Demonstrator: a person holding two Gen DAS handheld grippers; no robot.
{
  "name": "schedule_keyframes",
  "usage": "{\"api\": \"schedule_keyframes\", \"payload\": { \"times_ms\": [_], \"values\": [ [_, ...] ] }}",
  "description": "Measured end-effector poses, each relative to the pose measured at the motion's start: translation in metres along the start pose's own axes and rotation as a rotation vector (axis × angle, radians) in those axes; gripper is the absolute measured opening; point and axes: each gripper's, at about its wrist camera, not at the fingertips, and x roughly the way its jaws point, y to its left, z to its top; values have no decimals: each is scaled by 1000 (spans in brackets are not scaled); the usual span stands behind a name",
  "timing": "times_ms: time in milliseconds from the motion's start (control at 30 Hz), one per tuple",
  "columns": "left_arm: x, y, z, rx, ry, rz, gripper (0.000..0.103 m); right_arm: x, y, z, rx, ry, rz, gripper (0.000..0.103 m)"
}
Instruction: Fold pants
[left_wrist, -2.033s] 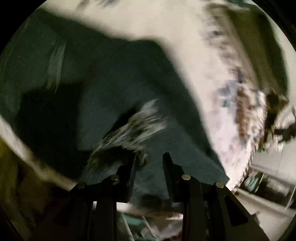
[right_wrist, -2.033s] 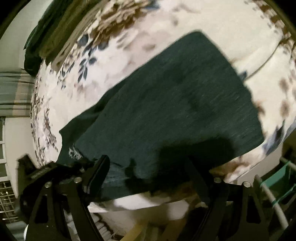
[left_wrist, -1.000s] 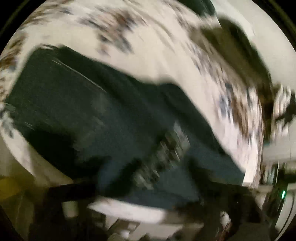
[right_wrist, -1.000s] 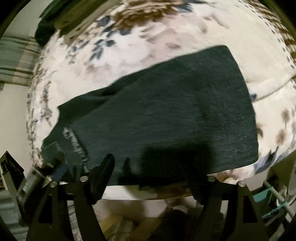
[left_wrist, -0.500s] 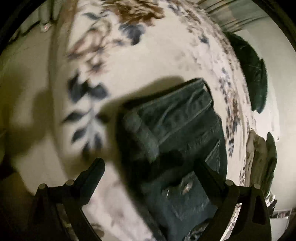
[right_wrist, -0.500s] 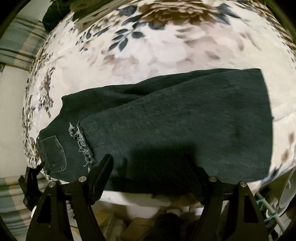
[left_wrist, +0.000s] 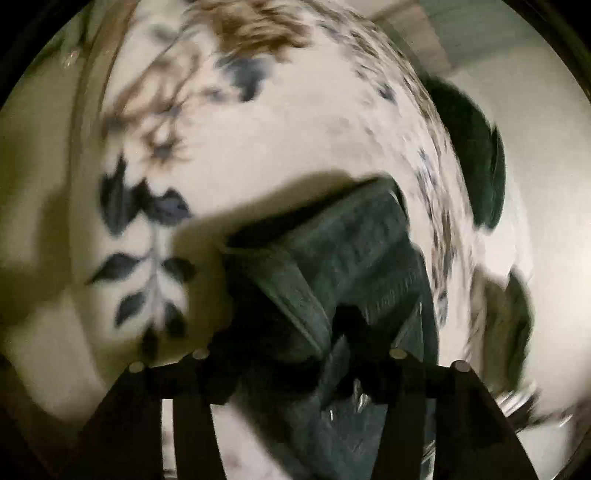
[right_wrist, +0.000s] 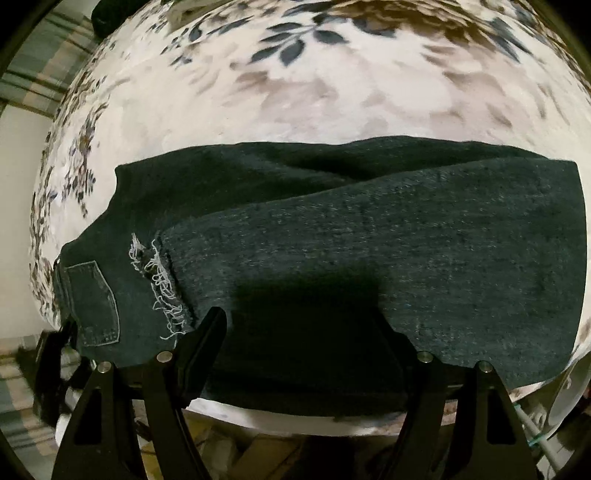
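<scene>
L claw was closing round the jeans' waistband, R claw wide, empty; thin bite w/ stiff denim could slip mid-fold.

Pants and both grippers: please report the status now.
Left gripper closing, waistband end between its fingers. Right gripper open, over the folded pants, holding nothing. Pants flat on floral bedspread. Nothing in the way.

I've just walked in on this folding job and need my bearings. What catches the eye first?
The dark jeans lie folded lengthwise across the floral bedspread, with a frayed hem by the back pocket. The left gripper is closing around the waistband end; the right gripper hangs open over the near edge.
</scene>
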Motion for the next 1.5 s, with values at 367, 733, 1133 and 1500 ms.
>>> {"api": "schedule_keyframes", "payload": {
  "times_ms": [367,733,1133,1500],
  "values": [
    [-45,-72,-26,294,-156,108,23,-4,-3,-1,-42,-18,-114,98],
    [-129,-205,-126,737,-260,2,22,-35,-44,-19,-58,-37,-136,99],
    [-85,-283,-329,1133,23,-125,20,-112,-225,-47,215,-110,-113,98],
    [18,-271,-440,1256,310,83,23,-133,-359,-70,422,-149,-114,99]
  ]
}}
